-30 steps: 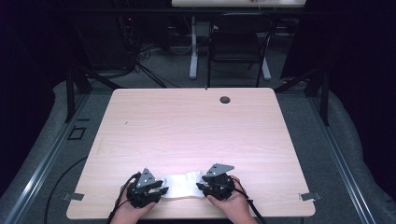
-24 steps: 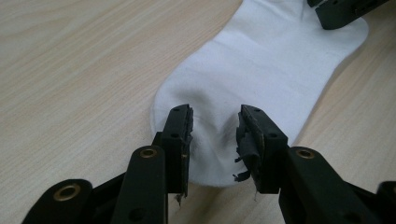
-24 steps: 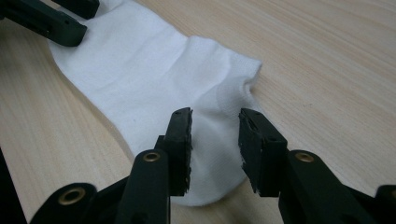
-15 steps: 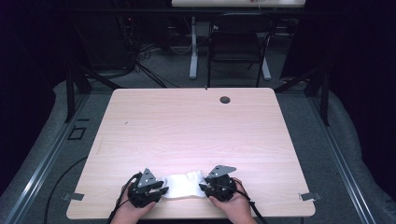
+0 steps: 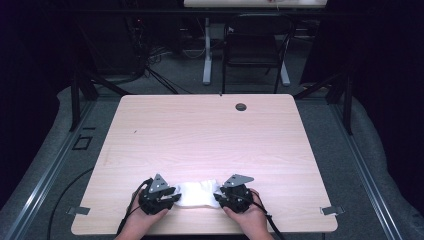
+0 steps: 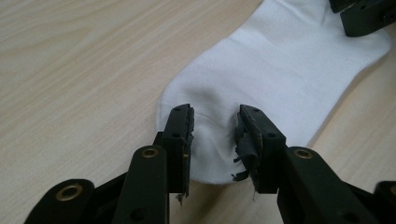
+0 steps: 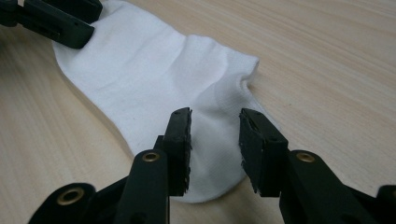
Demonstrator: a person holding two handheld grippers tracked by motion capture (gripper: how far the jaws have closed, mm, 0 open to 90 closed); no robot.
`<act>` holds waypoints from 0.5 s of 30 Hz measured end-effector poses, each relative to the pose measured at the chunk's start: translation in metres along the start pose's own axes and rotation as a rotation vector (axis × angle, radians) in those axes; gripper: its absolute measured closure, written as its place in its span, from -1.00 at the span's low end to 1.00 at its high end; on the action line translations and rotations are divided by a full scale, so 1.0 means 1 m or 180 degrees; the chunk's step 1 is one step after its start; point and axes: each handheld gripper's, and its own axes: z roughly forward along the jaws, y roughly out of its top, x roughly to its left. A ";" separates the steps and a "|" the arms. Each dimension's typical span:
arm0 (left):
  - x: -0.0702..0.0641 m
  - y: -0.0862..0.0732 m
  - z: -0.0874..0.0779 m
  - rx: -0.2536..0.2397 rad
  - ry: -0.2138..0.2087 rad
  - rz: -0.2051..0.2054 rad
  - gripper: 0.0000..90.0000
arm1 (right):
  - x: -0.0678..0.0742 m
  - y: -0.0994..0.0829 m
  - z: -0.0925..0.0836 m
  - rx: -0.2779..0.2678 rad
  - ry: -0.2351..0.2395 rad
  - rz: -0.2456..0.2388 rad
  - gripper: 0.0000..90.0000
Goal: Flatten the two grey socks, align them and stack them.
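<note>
A soft, light white cotton sock (image 5: 196, 194) is laid flat at the table's near edge. It is straddled by the left gripper (image 6: 214, 122) and right gripper (image 7: 215, 122), jaws apart, not yet pinched. It is best held at both ends.

White knitted cloth sock (image 6: 280, 70): soft, matt, fine-ribbed weave, faint creases near one end. Light wood-grain laminate surface (image 5: 210, 135): smooth, low sheen, with pale streaked grain and a bright glare patch near the front edge. Left gripper (image 6: 215, 128) and right gripper (image 7: 215, 126): matt black plastic bodies with brass-coloured metal rivets at the joints. Fingers (image 6: 180, 135) carry black rubbery pads; those on the left gripper are frayed and torn along the edges. Grey three-cornered plate (image 5: 158, 182): flat, dull metal look.
</note>
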 end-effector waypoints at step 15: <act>0.017 0.011 0.012 -0.0084 0.0032 -0.0113 0.40 | -0.018 0.011 0.014 -0.0142 -0.0020 0.0183 0.39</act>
